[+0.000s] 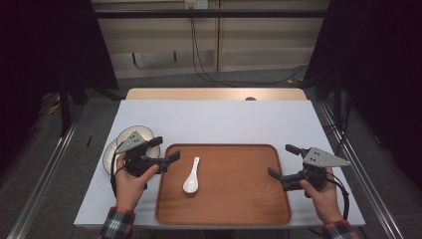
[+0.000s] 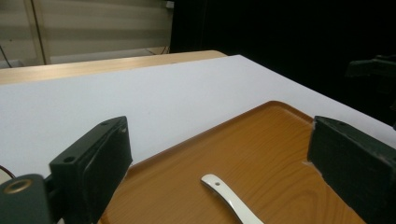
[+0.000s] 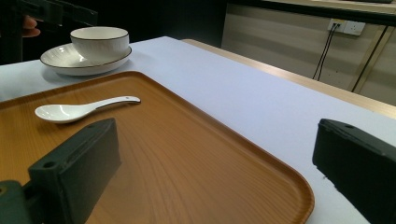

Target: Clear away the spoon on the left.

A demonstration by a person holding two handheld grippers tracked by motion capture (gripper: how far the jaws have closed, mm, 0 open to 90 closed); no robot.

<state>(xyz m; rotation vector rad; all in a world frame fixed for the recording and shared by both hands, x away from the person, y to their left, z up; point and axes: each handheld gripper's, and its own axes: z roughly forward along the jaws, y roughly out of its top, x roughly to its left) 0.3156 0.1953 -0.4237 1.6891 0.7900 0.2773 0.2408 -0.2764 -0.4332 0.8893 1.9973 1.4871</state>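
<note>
Spoon [image 1: 191, 178], white ceramic, lies alone on the wooden tray [image 1: 234, 204] with the left gripper [image 1: 168, 149] open-jawed just beside its handle and the right gripper [image 1: 281, 161] likewise open and empty, so the likely next move is fetching the bowl [image 3: 99, 41] nested in its plate [image 3: 70, 65].

High view overhead, gripper views low, sharing tray [image 1: 229, 199]
</note>
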